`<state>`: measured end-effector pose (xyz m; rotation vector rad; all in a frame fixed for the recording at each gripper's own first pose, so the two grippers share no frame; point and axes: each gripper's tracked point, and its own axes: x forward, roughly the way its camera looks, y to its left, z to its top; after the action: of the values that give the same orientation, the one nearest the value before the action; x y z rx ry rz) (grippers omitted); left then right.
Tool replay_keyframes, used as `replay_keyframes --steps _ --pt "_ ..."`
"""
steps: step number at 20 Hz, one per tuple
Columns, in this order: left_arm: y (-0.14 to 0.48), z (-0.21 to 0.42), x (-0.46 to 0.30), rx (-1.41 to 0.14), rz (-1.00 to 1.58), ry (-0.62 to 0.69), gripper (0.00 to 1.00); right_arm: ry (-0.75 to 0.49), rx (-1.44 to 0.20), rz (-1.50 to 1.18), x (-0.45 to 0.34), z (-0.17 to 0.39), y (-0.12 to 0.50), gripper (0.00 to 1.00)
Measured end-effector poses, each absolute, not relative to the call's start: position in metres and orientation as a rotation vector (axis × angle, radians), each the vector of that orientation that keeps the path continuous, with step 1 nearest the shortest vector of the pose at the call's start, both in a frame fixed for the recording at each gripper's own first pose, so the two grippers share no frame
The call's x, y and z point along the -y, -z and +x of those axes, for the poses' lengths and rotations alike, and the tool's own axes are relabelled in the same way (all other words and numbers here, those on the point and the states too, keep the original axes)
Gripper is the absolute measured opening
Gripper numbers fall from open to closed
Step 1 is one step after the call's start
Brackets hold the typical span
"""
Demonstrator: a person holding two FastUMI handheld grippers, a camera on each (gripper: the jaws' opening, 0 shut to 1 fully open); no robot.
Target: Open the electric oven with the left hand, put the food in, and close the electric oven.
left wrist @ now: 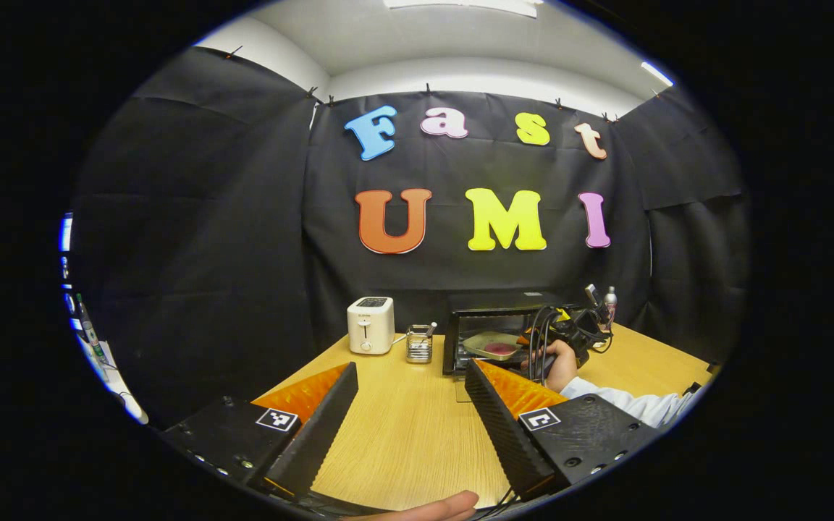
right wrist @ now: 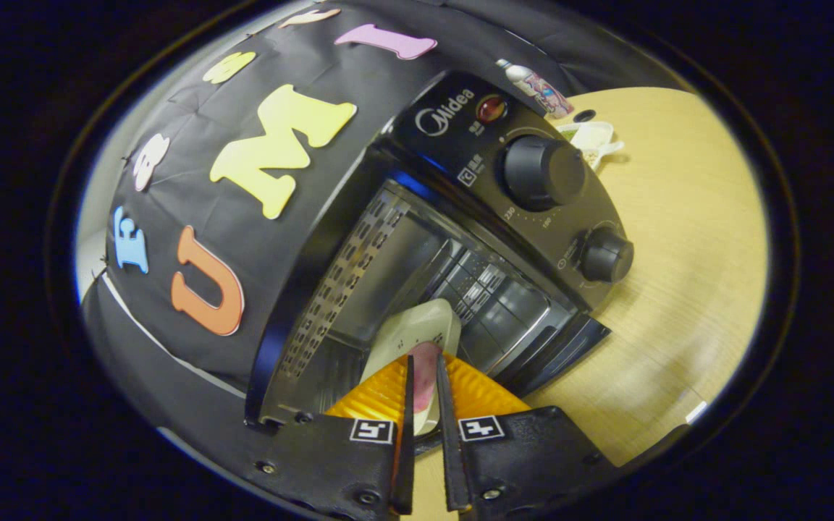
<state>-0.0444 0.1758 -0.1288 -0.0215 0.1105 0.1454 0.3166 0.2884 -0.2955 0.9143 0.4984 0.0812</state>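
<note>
Pale tray (right wrist: 417, 333) between right jaws.

Black electric oven (right wrist: 460, 239), door down.
Inside the mouth: pale tray (right wrist: 417, 329) carrying pink food (right wrist: 424, 376), tilted.

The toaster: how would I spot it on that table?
Start at the black oven at the table's far edge. Left of it is a wire holder, then the toaster: the lone white box there, one knob in front.

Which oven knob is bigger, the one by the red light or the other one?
The upper knob, next to the red light, is bigger than the lower knob.
</note>
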Motion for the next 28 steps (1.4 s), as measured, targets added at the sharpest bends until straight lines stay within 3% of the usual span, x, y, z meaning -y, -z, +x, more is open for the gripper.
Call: replay_keyframes --steps 1,2,3,7,8,10,17,18,19,20,23,24,25,26,28 --pt "0.129 -0.044 -0.175 -0.112 -0.02 -0.143 0.95 -0.095 -0.489 0.902 -0.289 0.313 0.293 0.15" --pt "0.128 -0.043 -0.173 -0.113 -0.016 -0.145 0.95 -0.113 -0.482 0.893 -0.289 0.308 0.289 0.28" --pt "0.126 -0.044 -0.171 -0.111 -0.013 -0.148 0.95 -0.129 -0.476 0.88 -0.289 0.301 0.286 0.31" --pt "0.124 -0.049 -0.162 -0.114 -0.014 -0.142 0.95 -0.181 -0.474 0.804 -0.284 0.272 0.273 0.67" --pt "0.122 -0.049 -0.161 -0.113 -0.014 -0.142 0.95 -0.195 -0.463 0.77 -0.281 0.265 0.267 0.81" --pt "0.119 -0.049 -0.159 -0.113 -0.023 -0.145 0.95 -0.197 -0.418 0.687 -0.266 0.249 0.253 0.92" --pt "0.135 -0.021 -0.135 -0.158 -0.075 -0.084 0.94 -0.269 -0.39 0.528 -0.217 0.18 0.203 0.93" --pt "0.142 -0.016 -0.131 -0.176 -0.071 -0.076 0.94 -0.272 -0.38 0.488 -0.207 0.173 0.196 0.99" --pt "0.149 -0.008 -0.126 -0.195 -0.069 -0.068 0.94 -0.276 -0.354 0.454 -0.195 0.165 0.186 0.93" --pt "0.158 0.001 -0.12 -0.215 -0.071 -0.056 0.94 -0.278 -0.322 0.417 -0.183 0.158 0.175 0.99" --pt "0.188 0.022 -0.098 -0.292 -0.109 -0.016 0.94 -0.273 -0.211 0.29 -0.149 0.138 0.139 1.0" --pt "0.198 0.027 -0.09 -0.318 -0.128 0.002 0.94 -0.267 -0.177 0.25 -0.137 0.131 0.127 0.94" --pt "0.207 0.033 -0.081 -0.34 -0.147 0.018 0.94 -0.263 -0.146 0.219 -0.127 0.123 0.116 1.0" --pt "0.215 0.04 -0.074 -0.358 -0.156 0.033 0.95 -0.262 -0.121 0.204 -0.12 0.118 0.107 0.94" --pt "0.232 0.052 -0.067 -0.401 -0.152 0.033 0.95 -0.268 -0.092 0.18 -0.106 0.105 0.094 0.94"
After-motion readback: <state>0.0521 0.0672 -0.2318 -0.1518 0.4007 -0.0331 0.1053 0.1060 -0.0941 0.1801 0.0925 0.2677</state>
